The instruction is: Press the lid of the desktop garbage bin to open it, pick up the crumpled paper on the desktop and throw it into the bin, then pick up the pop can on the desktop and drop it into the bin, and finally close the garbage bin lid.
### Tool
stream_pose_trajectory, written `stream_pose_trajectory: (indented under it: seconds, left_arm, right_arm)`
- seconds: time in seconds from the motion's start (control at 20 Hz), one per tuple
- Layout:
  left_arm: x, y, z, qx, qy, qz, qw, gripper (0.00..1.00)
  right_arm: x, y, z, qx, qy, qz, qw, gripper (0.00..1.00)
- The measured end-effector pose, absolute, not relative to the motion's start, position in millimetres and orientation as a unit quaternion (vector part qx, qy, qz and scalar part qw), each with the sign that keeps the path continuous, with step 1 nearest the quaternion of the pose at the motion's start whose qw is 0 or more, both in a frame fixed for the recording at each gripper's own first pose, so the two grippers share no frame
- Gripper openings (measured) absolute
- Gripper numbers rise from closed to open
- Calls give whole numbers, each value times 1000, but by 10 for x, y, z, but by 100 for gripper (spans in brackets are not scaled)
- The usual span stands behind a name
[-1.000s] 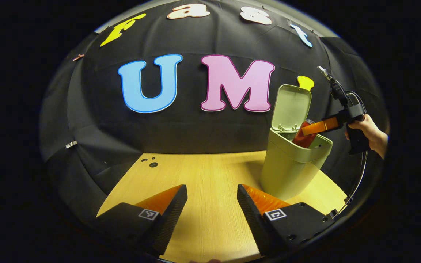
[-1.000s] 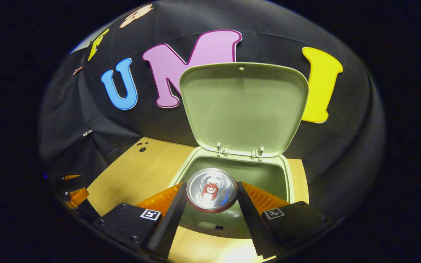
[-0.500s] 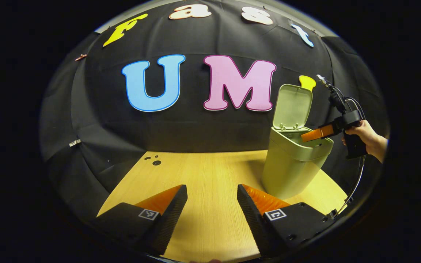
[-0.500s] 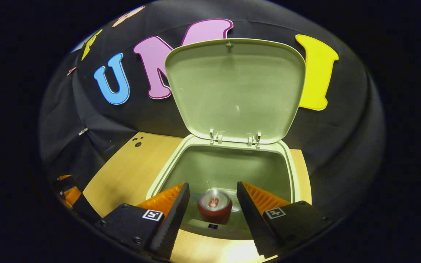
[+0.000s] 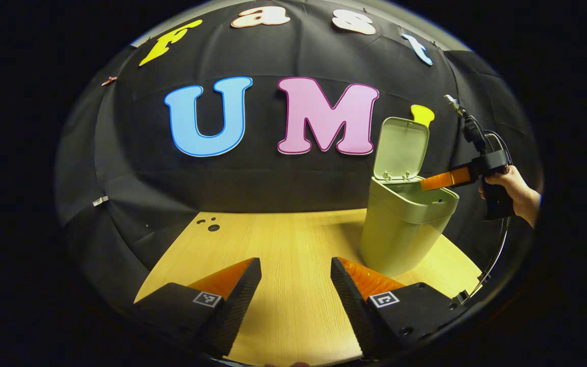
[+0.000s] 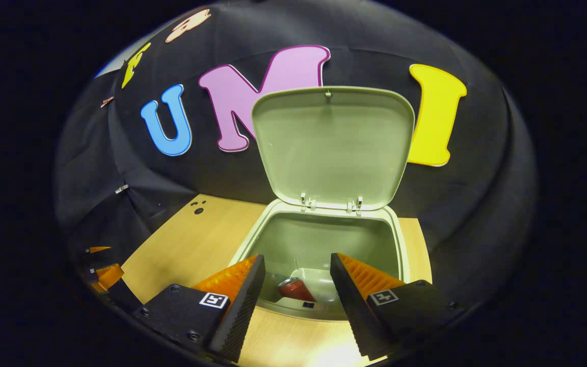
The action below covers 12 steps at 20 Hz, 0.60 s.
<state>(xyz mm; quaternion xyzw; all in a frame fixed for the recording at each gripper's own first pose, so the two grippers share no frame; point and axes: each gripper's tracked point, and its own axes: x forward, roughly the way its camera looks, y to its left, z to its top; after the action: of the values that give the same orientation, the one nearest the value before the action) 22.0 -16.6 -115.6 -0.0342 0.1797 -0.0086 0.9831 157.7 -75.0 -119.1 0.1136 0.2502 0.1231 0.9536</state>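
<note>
the pop can (image 6: 293,289) was seen lying inside the garbage bin (image 6: 404,239) in the right gripper view, w/ only part of it visible: its lower end was cut off by the bin's near rim and by the fingers on either side. it lay tipped over, long axis slanting, silvery top end toward the upper left. its markings were too small to be made out. a pale patch just beside it on the bin floor could not be identified; whether it was the crumpled paper could not be told.

the right gripper (image 6: 296,300) was held above the bin's front rim, jaws spread apart w/ nothing between them, the can well below. the lid (image 6: 331,145) was stood up on its hinges at the back of the bin, inner face toward the camera.

in the left gripper view the bin (image 5: 400,234) was shown upright at the right side of the wooden desktop (image 5: 283,255), lid (image 5: 401,148) raised. its inside was hidden by the wall from this angle. the right gripper (image 5: 449,178) was seen from the side over the bin's opening, held by a hand (image 5: 515,191) partly cut off at the picture's edge; only one finger was clear, so the gap could not be judged there. a cable (image 5: 497,250) was seen hanging below the hand.

the left gripper (image 5: 296,290) was held low over the desktop, left of the bin and apart from it, jaws wide w/ nothing held. it was also glimpsed at the far left edge of the right gripper view (image 6: 102,272), mostly cut off.
</note>
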Motion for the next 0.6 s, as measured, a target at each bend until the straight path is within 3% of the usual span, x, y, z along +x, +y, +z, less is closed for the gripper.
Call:
stream_pose_trajectory:
  seconds: [0.25,0.45,0.6]
  left_arm:
    - [242,-176,-1168,-40,180,-14,983,90]
    - [244,-205,-1194,-41,181,-24,982,90]
    - [249,-216,-1184,-42,180,-29,982,90]
  right_arm:
    - [1412,-781,-782,114,211,124,963,87]
    - [1434,-781,-396,97,170,117,974,98]
    - [1524,-846,14,95,133,111,980,98]
